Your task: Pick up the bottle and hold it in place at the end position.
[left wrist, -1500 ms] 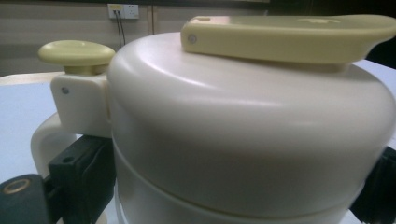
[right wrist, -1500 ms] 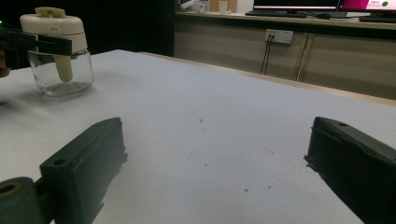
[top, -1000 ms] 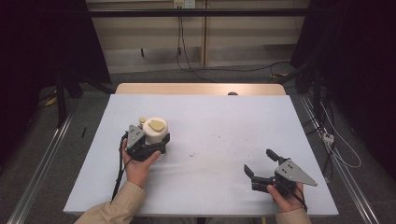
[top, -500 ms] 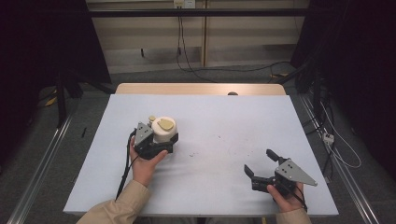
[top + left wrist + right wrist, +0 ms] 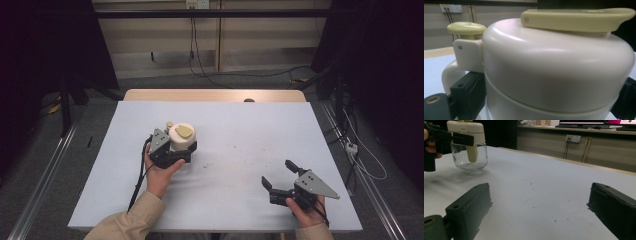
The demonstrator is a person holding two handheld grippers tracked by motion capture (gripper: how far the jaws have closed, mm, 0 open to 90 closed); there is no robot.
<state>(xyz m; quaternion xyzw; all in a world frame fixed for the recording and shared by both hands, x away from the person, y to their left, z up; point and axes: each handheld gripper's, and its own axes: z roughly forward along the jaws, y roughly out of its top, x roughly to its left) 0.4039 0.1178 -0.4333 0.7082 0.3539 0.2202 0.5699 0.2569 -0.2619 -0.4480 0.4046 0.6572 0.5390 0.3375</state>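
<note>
The left claw [image 5: 176,152] grasps the cream lid [image 5: 182,137] of the glass jar [image 5: 469,157], left of the frame's centre. The right claw [image 5: 281,176] rests released, lower right. The next move probably needs a steady carry.

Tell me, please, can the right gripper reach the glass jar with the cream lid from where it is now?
Probably yes. The right gripper is open, and bare table lies between it and the glass jar. However, the left gripper is already clamped on the cream lid, so the glass body below looks freer.
</note>
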